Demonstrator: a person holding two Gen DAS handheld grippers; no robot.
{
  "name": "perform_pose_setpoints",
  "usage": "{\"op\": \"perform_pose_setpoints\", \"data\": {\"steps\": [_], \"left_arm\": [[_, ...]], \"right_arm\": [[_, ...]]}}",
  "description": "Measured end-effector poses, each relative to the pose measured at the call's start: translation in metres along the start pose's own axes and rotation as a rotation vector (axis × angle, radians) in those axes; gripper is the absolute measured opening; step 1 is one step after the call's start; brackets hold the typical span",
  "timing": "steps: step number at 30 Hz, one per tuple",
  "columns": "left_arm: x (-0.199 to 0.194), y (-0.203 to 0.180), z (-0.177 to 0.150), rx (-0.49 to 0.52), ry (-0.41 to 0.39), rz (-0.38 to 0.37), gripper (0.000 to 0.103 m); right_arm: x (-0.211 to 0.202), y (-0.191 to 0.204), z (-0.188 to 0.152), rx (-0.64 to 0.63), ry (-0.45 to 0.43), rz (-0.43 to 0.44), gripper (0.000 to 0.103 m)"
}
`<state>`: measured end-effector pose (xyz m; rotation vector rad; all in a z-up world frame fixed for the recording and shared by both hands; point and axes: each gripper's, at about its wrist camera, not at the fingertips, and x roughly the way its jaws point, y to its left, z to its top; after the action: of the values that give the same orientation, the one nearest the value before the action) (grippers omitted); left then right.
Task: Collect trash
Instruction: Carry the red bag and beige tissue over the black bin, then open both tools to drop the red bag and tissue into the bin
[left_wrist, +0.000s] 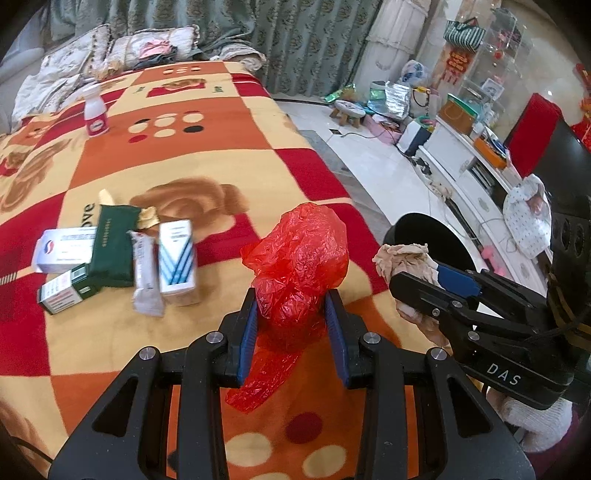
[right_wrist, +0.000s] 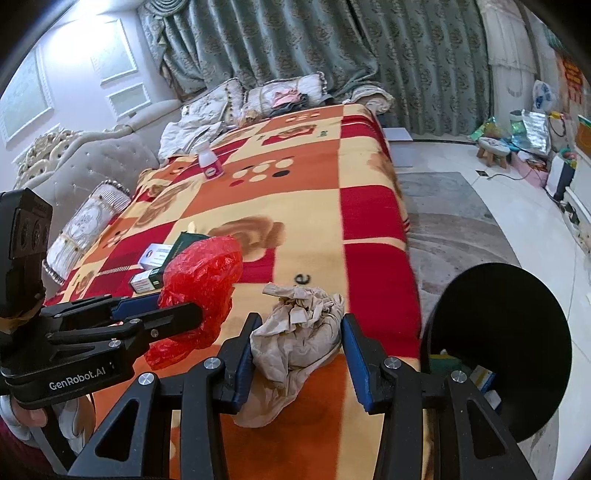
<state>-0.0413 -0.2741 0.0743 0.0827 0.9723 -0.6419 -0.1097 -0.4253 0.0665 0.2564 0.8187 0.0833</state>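
Observation:
My left gripper (left_wrist: 291, 308) is shut on a crumpled red plastic bag (left_wrist: 301, 266) and holds it above the blanket; the bag also shows in the right wrist view (right_wrist: 201, 284). My right gripper (right_wrist: 297, 334) is shut on a crumpled beige paper wad (right_wrist: 299, 328), seen in the left wrist view (left_wrist: 400, 260) near the rim of a black trash bin (left_wrist: 432, 236). The bin (right_wrist: 506, 332) stands on the floor beside the bed, right of my right gripper, with some items inside.
Several small boxes and wrappers (left_wrist: 118, 258) lie on the checkered blanket (left_wrist: 207, 147), left of the red bag. A white bottle with a pink label (left_wrist: 95, 110) stands farther back. Pillows (right_wrist: 88, 221) line the sofa back. A white cabinet (left_wrist: 469, 162) and clutter sit across the floor.

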Motion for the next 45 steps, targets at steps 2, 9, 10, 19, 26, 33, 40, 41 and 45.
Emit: {"op": "perform_pose_setpoints", "data": {"steps": [2,9,10,19,26,33,40,41,45], "left_arm": [[0.004,-0.007,0.002,0.007,0.006,-0.007,0.033],[0.017,-0.027,0.008,0.026,0.021,-0.036,0.033],[0.019,-0.032,0.009,0.030,0.024,-0.043,0.033],[0.039,-0.067,0.018,0.063,0.052,-0.100,0.033],[0.051,-0.090,0.026,0.077,0.070,-0.141,0.033],[0.064,-0.108,0.032,0.080,0.092,-0.173,0.033],[0.072,-0.123,0.038,0.087,0.100,-0.203,0.033],[0.073,-0.125,0.039,0.088,0.101,-0.207,0.033],[0.077,-0.129,0.042,0.079,0.104,-0.235,0.033]], "right_arm": [[-0.003,-0.006,-0.001,0.009,-0.003,-0.007,0.042],[-0.013,-0.029,-0.004,0.044,-0.012,-0.038,0.042],[-0.015,-0.034,-0.005,0.050,-0.013,-0.044,0.042],[-0.025,-0.066,-0.009,0.096,-0.019,-0.088,0.042],[-0.033,-0.097,-0.013,0.151,-0.023,-0.122,0.042],[-0.039,-0.118,-0.014,0.182,-0.032,-0.150,0.042],[-0.043,-0.135,-0.017,0.203,-0.032,-0.174,0.042],[-0.043,-0.138,-0.017,0.207,-0.032,-0.178,0.042],[-0.046,-0.146,-0.018,0.220,-0.037,-0.191,0.042]]}}
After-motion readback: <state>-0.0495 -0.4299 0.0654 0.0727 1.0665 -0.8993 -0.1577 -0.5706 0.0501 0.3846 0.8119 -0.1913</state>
